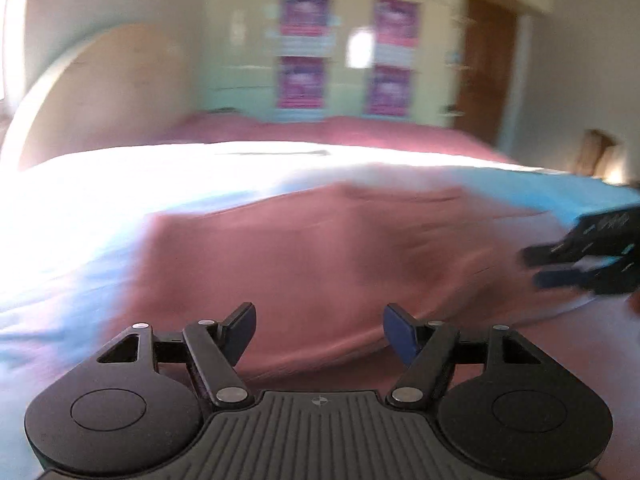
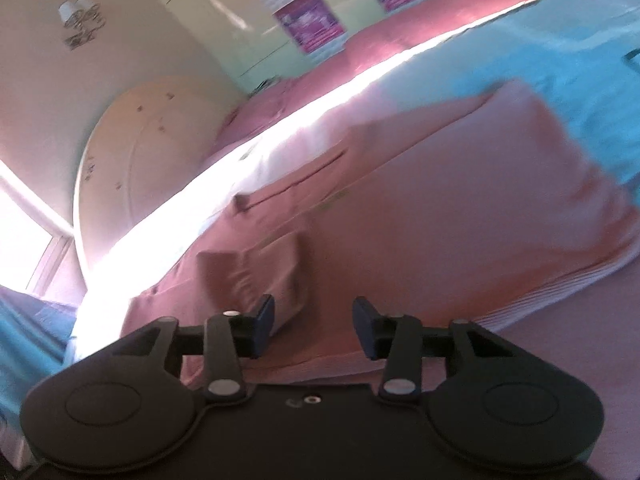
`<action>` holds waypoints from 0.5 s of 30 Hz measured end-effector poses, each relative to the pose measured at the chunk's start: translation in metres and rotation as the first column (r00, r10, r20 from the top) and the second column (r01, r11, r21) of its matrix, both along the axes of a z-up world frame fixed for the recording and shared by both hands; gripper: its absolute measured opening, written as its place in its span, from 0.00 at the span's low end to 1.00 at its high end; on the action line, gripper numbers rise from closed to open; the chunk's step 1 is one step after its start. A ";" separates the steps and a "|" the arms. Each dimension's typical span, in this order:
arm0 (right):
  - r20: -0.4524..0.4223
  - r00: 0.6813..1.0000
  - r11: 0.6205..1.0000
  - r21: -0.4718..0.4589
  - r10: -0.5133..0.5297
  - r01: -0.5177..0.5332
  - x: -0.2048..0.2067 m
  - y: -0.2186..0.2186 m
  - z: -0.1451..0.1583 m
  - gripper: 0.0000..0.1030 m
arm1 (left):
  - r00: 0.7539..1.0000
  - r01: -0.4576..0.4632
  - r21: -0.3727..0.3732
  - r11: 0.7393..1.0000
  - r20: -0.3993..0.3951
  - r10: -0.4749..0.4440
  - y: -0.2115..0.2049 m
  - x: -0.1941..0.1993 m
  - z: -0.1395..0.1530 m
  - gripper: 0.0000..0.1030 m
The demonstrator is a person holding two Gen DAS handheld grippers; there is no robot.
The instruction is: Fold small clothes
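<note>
A pink garment point(image 1: 300, 260) lies spread on a light blue sheet point(image 1: 80, 240) on the bed, blurred in the left wrist view. My left gripper point(image 1: 320, 324) hovers at its near edge, open, with nothing between the fingers. My right gripper point(image 1: 540, 268) reaches in from the right over the garment's right side. In the right wrist view the garment point(image 2: 420, 220) fills the middle, with a folded-in part point(image 2: 256, 272) just beyond the left finger. There my right gripper point(image 2: 314, 320) stands open above the cloth and grips nothing.
The blue sheet point(image 2: 580, 60) lies over a pink bedspread point(image 1: 340, 132). A pale rounded headboard point(image 2: 132, 148) stands at the left. Behind the bed is a wardrobe with purple posters point(image 1: 306, 12) and a brown door point(image 1: 486, 68). Bright window light falls on the sheet's left side.
</note>
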State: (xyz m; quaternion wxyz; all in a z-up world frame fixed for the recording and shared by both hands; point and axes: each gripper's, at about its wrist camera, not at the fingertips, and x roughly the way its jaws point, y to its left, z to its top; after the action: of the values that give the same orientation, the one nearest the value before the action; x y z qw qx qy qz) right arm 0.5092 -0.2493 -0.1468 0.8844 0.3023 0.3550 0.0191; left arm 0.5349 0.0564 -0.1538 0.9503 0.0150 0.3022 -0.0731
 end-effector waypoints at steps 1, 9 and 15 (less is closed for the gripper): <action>-0.010 1.000 1.000 0.012 0.017 -0.017 0.006 0.005 -0.004 0.37 | 0.999 -0.048 0.015 0.999 -0.003 0.048 0.016 -0.006 -0.003 0.68; -0.062 0.998 1.000 0.014 0.027 -0.026 0.039 0.035 -0.019 0.10 | 0.987 -0.133 -0.040 0.990 -0.098 0.129 0.063 0.010 -0.041 0.64; 0.049 0.993 0.967 -0.239 0.105 -0.091 0.031 0.058 0.026 0.06 | 0.988 -0.141 0.022 0.990 -0.067 0.142 0.057 0.028 -0.047 0.58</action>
State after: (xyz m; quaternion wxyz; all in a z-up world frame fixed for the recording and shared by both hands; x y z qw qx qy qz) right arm 0.5400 -0.1912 -0.1210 0.9225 0.1762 0.3420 0.0296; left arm 0.5631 0.1132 -0.2007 0.9421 -0.0010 0.3353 -0.0032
